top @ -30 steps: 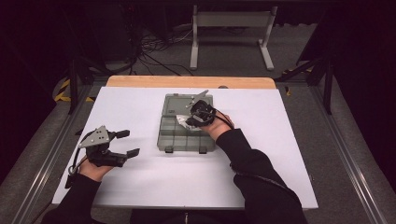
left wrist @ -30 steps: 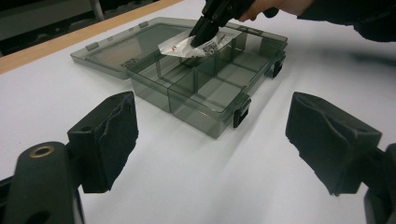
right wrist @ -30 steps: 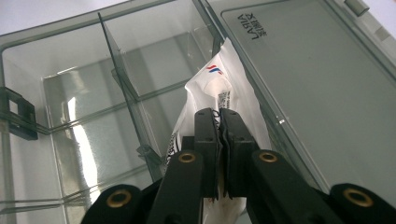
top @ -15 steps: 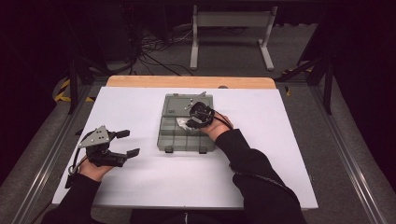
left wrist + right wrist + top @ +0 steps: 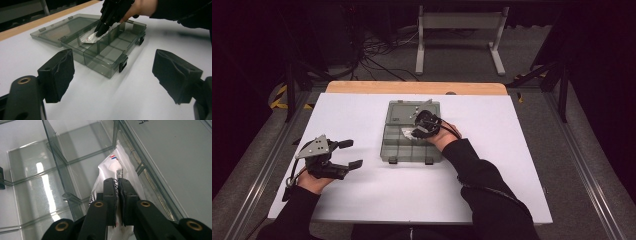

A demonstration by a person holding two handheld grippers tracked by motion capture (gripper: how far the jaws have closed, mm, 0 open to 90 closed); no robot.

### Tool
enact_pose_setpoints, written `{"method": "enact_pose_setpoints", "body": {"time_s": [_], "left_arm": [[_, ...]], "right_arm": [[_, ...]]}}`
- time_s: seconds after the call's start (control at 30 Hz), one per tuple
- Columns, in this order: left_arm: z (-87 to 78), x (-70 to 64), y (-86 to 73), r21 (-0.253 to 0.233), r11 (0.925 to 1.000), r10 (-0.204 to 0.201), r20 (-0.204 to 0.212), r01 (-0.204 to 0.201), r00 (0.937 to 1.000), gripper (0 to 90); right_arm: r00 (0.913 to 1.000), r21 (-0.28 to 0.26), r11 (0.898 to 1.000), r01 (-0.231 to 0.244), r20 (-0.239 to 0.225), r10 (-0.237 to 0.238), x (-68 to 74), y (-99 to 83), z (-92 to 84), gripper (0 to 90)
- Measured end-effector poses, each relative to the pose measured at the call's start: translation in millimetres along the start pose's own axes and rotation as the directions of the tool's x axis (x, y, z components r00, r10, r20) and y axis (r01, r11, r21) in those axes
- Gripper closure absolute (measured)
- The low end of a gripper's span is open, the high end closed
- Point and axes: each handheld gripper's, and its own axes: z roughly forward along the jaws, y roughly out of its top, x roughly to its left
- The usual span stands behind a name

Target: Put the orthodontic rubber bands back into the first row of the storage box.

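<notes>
Over the mid table in the high view, our right gripper (image 5: pixel 416 131) sits above a smoky clear compartment box (image 5: pixel 398 150) w/ its lid (image 5: pixel 404 111) laid open flat on the far side; from up there we get just a small white patch at the tips. Right gripper view fills that in: the jaws are pinched tight on a white plastic packet (image 5: pixel 117 166), w/ a red-blue mark and small black print on it, film caught between the pads. Packet sits in a compartment along the hinge side, leaning against the box wall next to the lid.

Left gripper view gives the side angle: packet (image 5: pixel 90 38) lies low inside the box (image 5: pixel 110 53), right gripper (image 5: pixel 101 30) coming down on it at a slant from above. Long axis of the packet runs along the right gripper's jaws, free end pointing away from the hand, toward the box's left end as the high view shows it.

Our left gripper (image 5: pixel 346 154) rests on the white table (image 5: pixel 512 165), well apart from the box, jaws spread wide w/ nothing between them, pointing toward the box.
</notes>
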Motion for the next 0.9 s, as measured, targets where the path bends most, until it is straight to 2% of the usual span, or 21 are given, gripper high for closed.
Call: {"method": "enact_pose_setpoints", "body": {"time_s": [0.1,0.23,0.33,0.43,0.47,0.5,0.57,0.63,0.67,0.7,0.73,0.77,0.8,0.83,0.9], "left_arm": [[-0.8,0.0,0.5,-0.008,0.9999,0.015,-0.003,-0.015,0.9999,18.3],[-0.3,-0.6,3.7,0.000,0.9996,0.029,-0.021,-0.029,0.9994,18.4],[-0.5,-0.1,8.6,0.022,0.9993,0.032,-0.035,-0.032,0.9989,19.8],[-0.3,1.5,12.8,0.036,0.9990,0.029,-0.039,-0.028,0.9988,26.0],[-0.3,1.5,12.8,0.036,0.9990,0.029,-0.039,-0.028,0.9988,28.7],[-0.2,3.1,15.0,0.032,0.9994,0.015,-0.040,-0.014,0.9991,33.7],[-1.0,6.6,18.6,0.026,0.9996,-0.002,-0.040,0.003,0.9992,36.9],[-1.7,10.0,22.4,0.031,0.9993,-0.018,-0.046,0.019,0.9988,46.4],[-1.8,10.6,23.6,0.034,0.9991,-0.021,-0.052,0.023,0.9984,56.0],[-1.7,12.3,25.4,0.039,0.9991,-0.015,-0.063,0.018,0.9979,56.0],[-2.0,13.9,29.2,0.060,0.9982,0.000,-0.079,0.005,0.9969,65.0],[-2.0,13.9,29.2,0.060,0.9982,0.000,-0.079,0.005,0.9969,71.0],[-2.5,13.8,31.1,0.065,0.9978,0.018,-0.095,-0.012,0.9953,76.3],[-2.7,13.6,32.7,0.064,0.9978,0.020,-0.098,-0.014,0.9950,76.3],[-1.5,14.8,36.7,0.077,0.9970,0.017,-0.105,-0.009,0.9944,84.6]], "right_arm": [[1.0000,-0.008,1.000,-0.003,-0.002,0.003,-0.2,0.0,-1.6,79.5],[0.9993,-0.061,0.998,-0.034,-0.016,0.033,0.0,0.1,-14.5,72.0],[0.9996,-0.088,0.996,-0.028,-0.007,0.028,2.2,-0.6,-28.9,72.0],[0.9997,-0.110,0.994,-0.022,0.011,0.023,3.8,-2.8,-45.1,73.3],[0.9997,-0.110,0.994,-0.022,0.011,0.023,3.8,-2.8,-45.1,73.3],[0.9996,-0.120,0.993,-0.022,0.017,0.024,4.5,-3.9,-51.9,75.5],[0.9992,-0.132,0.991,-0.019,0.034,0.023,5.8,-6.1,-66.0,81.4],[0.9991,-0.139,0.990,-0.019,0.035,0.024,6.2,-8.1,-77.1,87.1],[0.9984,-0.144,0.989,-0.026,0.046,0.033,6.6,-10.3,-87.0,89.8],[0.9984,-0.144,0.989,-0.026,0.046,0.033,6.6,-10.3,-87.0,89.8],[0.9981,-0.151,0.988,-0.027,0.051,0.035,6.6,-12.7,-95.8,89.8],[0.9981,-0.151,0.988,-0.027,0.051,0.035,6.6,-12.7,-95.8,89.8],[0.9975,-0.158,0.987,-0.027,0.060,0.037,6.9,-15.1,-102.5,89.8],[0.9975,-0.158,0.987,-0.027,0.060,0.037,6.9,-15.1,-102.5,89.8],[0.9969,-0.160,0.987,-0.030,0.068,0.041,7.4,-17.6,-108.2,89.9]]}}
